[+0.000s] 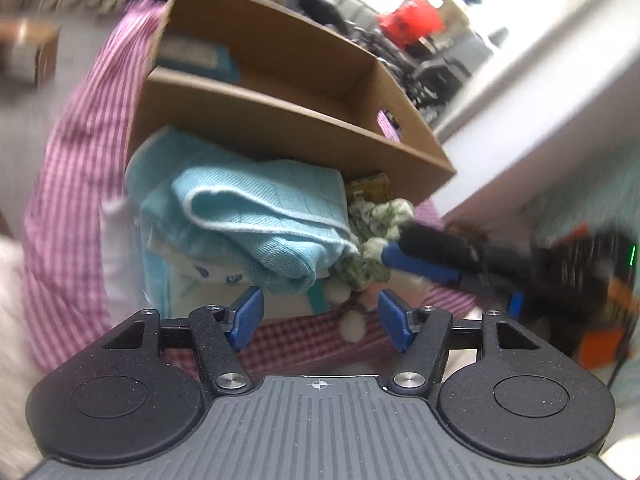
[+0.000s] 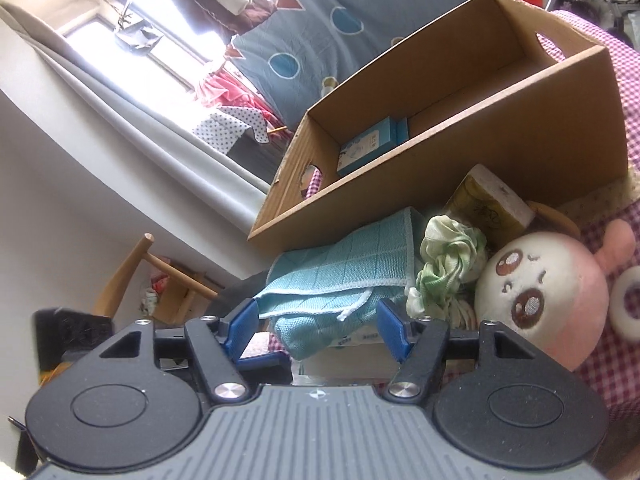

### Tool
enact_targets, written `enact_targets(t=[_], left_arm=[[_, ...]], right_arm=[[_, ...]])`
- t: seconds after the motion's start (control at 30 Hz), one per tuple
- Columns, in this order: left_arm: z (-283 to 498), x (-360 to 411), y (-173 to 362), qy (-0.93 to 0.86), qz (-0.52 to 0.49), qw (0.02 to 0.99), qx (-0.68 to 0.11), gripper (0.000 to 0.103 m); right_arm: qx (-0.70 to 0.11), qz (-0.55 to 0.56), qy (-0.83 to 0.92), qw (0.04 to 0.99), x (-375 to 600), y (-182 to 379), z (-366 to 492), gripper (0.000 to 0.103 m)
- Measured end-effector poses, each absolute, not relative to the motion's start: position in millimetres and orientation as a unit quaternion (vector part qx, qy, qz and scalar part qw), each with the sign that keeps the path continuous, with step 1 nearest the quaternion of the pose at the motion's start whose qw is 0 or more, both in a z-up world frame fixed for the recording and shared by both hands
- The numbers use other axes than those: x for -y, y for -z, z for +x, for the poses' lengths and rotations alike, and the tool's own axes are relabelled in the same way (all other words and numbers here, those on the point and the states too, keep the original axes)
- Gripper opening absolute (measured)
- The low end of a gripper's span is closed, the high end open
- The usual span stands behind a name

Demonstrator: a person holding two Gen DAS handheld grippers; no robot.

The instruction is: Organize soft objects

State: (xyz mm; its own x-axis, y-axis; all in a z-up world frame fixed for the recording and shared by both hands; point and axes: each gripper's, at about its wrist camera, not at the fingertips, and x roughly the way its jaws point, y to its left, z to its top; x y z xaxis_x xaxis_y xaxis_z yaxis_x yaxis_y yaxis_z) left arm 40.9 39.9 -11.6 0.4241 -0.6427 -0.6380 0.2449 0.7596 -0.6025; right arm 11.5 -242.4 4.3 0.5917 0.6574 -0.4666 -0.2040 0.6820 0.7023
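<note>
A folded teal towel (image 1: 260, 216) (image 2: 340, 276) lies on a pale tissue pack (image 1: 192, 276) in front of a cardboard box (image 1: 280, 120) (image 2: 480, 140). A green scrunchie (image 1: 376, 232) (image 2: 448, 264) sits to its right. Further right is a white and pink plush doll (image 2: 540, 292). My left gripper (image 1: 320, 316) is open just short of the pack, with white pompoms between its pads. My right gripper (image 2: 316, 328) is open, and the towel's hanging corner lies between its pads without touching them. In the left wrist view, one blue finger (image 1: 420, 262) of the right gripper reaches the scrunchie.
Everything rests on a pink checked cloth (image 1: 72, 184) (image 2: 624, 120). The box holds a small blue carton (image 2: 368, 148). A yellowish roll (image 2: 492, 204) leans against the box front. A white ring (image 2: 628, 304) lies by the doll. A wooden chair (image 2: 132, 272) stands lower left.
</note>
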Motion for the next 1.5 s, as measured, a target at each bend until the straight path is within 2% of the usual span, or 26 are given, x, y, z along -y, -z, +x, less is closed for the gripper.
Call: enact_targets(t=[0.1, 0.27, 0.33, 0.43, 0.5, 0.77, 0.93, 1.27, 1.5], left_arm=[[47, -47, 18, 0.258, -0.264, 0.802, -0.47, 0.062], [51, -52, 25, 0.228, -0.297, 0.797, -0.474, 0.052], [52, -53, 26, 0.223, -0.307, 0.796, -0.472, 0.036], [51, -53, 27, 0.213, -0.308, 0.801, -0.467, 0.019], [49, -54, 26, 0.211, -0.307, 0.807, -0.459, 0.013], [34, -79, 11, 0.217, -0.3, 0.813, -0.449, 0.011], [27, -92, 10, 0.211, -0.262, 0.822, -0.46, 0.011], [27, -103, 26, 0.244, -0.264, 0.82, -0.446, 0.011], [28, -111, 33, 0.279, -0.263, 0.813, -0.438, 0.011]], right_arm=[[-0.368, 0.316, -0.26, 0.835, 247, -1, 10, 0.068], [-0.37, 0.328, -0.26, 0.829, 250, 6, 10, 0.068], [-0.372, 0.333, -0.26, 0.827, 251, 9, 10, 0.068], [-0.375, 0.336, -0.257, 0.825, 251, 13, 11, 0.068], [-0.375, 0.337, -0.257, 0.825, 251, 14, 12, 0.068], [-0.369, 0.312, -0.259, 0.836, 240, 3, 12, 0.068], [-0.38, 0.304, -0.298, 0.821, 222, -4, 19, 0.068], [-0.471, 0.281, -0.347, 0.761, 176, 10, 38, 0.065], [-0.493, 0.301, -0.326, 0.748, 174, 20, 56, 0.064]])
